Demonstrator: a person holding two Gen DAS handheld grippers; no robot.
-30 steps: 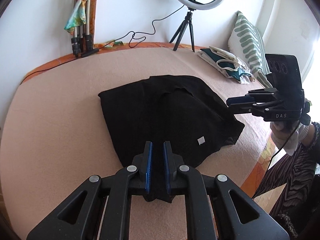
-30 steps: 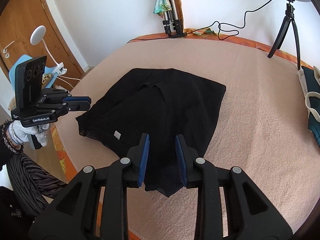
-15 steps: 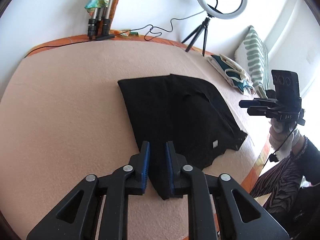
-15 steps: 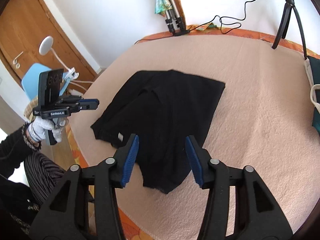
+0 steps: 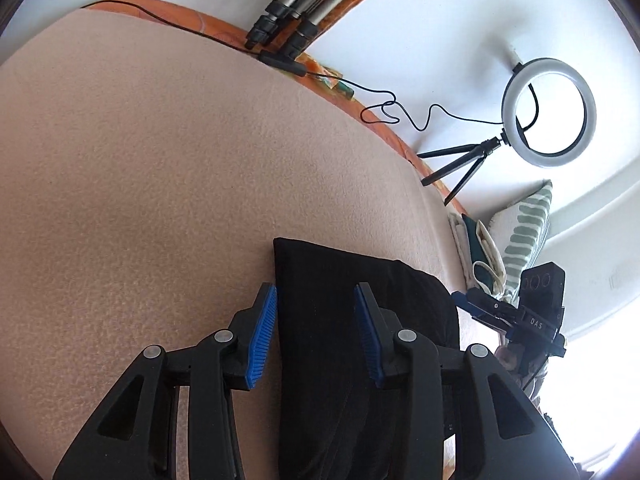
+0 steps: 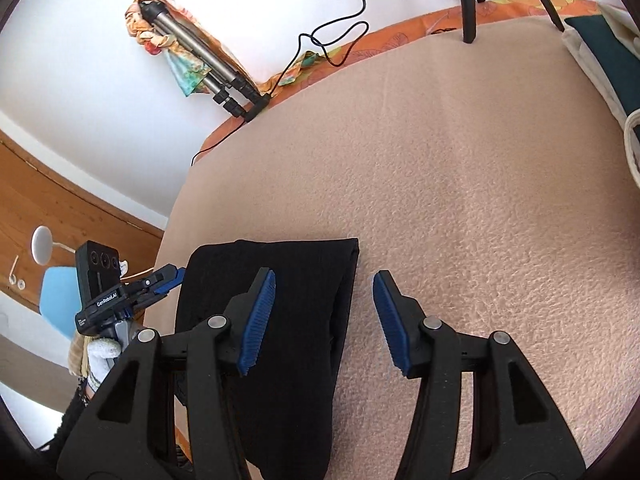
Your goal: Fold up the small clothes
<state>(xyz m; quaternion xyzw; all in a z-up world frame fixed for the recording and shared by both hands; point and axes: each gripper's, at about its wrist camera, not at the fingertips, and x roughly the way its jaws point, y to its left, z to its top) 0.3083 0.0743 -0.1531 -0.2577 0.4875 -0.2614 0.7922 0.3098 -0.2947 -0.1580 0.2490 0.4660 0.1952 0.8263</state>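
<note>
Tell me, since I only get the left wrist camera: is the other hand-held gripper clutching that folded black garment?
Observer: No. The right wrist camera shows the right hand-held gripper open. Its jaws have just been opening, and the edge of the folded black garment lies loose between the blue pads.
Operator: What's in the room that I can't see?
Observer: A brown wooden door, past the edge of the peach fleece blanket.
Operator: Anything near it?
Observer: A light blue chair, below a round white lamp.
</note>
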